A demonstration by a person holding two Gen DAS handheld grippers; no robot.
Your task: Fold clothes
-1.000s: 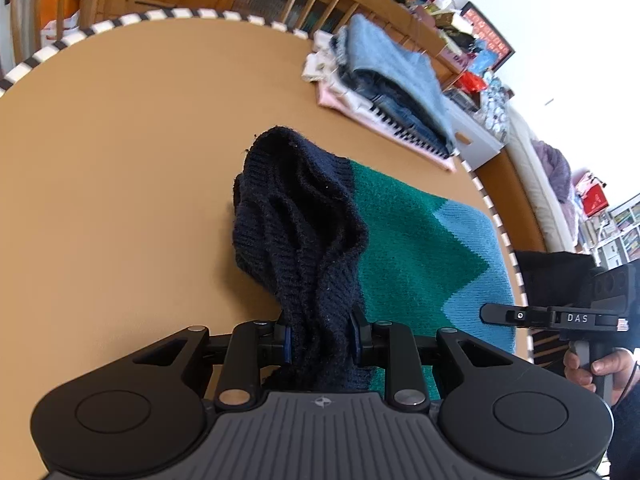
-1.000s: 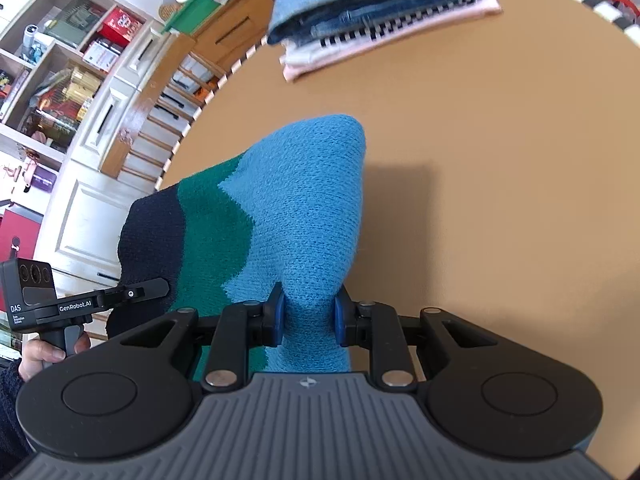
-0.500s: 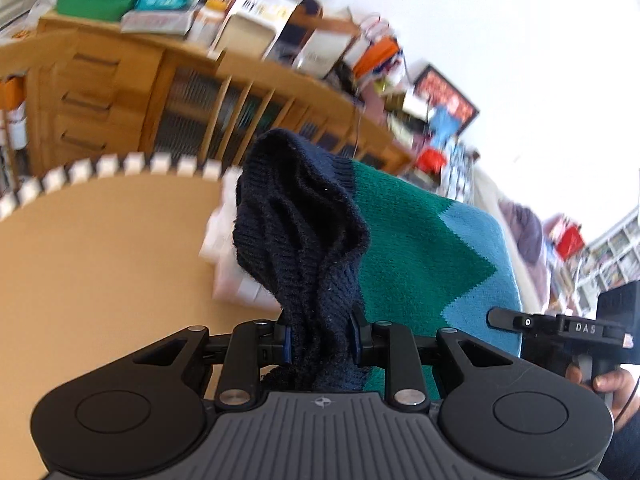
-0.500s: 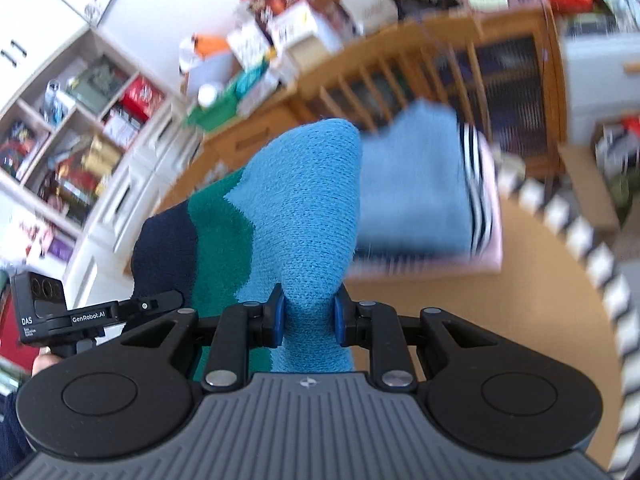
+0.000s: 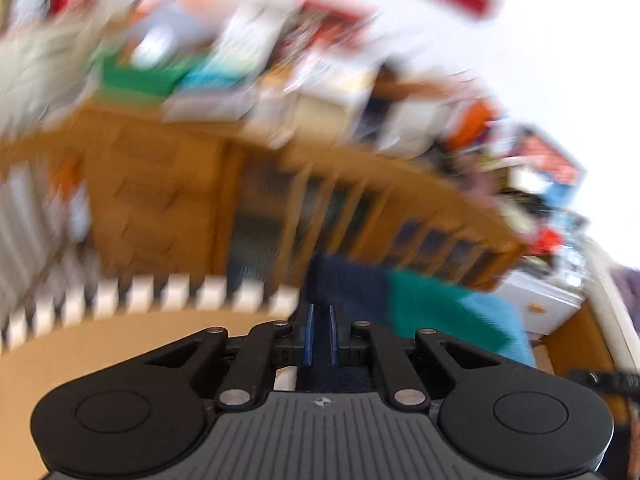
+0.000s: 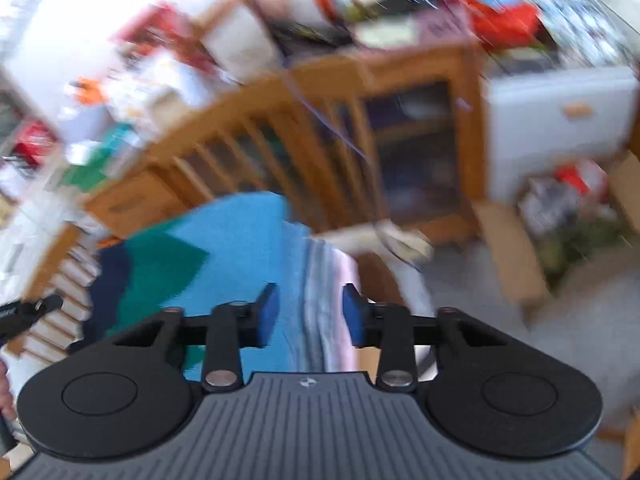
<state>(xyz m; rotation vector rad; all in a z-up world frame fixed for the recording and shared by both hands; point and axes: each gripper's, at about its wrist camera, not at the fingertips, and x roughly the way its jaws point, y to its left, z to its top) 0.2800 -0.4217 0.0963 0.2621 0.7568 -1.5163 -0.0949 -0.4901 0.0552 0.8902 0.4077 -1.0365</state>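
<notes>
Both views are motion-blurred. The knitted sweater (image 5: pixel 424 304), with navy, green and light blue bands, stretches to the right from my left gripper (image 5: pixel 319 332). Its blue pads stand close together with navy knit between them. In the right wrist view the sweater (image 6: pixel 240 248) lies spread on top of the stack of folded clothes (image 6: pixel 340 280). My right gripper (image 6: pixel 310 312) is open over the stack's edge, its pads wide apart, the light blue end lying loose under them.
The tan round table (image 5: pixel 100 352) has a black-and-white striped rim (image 5: pixel 160 292). Behind it stand a cluttered wooden cabinet (image 6: pixel 400 120) and a white drawer unit (image 6: pixel 560 120). Cardboard boxes (image 6: pixel 512 256) stand on the floor to the right.
Both grippers swung up and forward across the table, carrying the sweater onto the folded stack. The right gripper opened and let go of the light blue end. The left gripper's pads closed further.
</notes>
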